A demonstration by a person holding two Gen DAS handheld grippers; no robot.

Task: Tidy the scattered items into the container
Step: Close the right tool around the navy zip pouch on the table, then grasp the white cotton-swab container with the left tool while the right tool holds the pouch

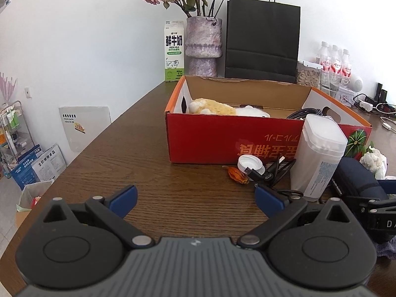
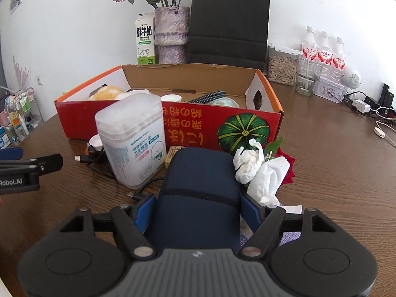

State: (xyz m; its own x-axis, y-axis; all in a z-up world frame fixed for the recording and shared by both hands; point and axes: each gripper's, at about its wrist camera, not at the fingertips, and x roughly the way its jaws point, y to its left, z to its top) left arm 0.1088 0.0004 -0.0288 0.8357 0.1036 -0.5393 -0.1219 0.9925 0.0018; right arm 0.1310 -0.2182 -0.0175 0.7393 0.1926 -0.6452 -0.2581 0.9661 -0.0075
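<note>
The right claw (image 2: 198, 210) has its blue pads against both sides of the navy pouch (image 2: 200, 185) (red box (image 2: 173, 123) beyond it); the left claw (image 1: 195, 198) gapes over bare bench (image 1: 148, 173).

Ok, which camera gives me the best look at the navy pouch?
The right wrist view: the navy pouch fills the centre, sitting between the right gripper pads. The left wrist view catches only part of it at the right edge, behind the cotton swab box.

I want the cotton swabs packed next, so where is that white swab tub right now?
The swab tub stands upright on the table, outside the red box and in front of its front wall. The navy case is just to its right, with black cables at its base.
</note>
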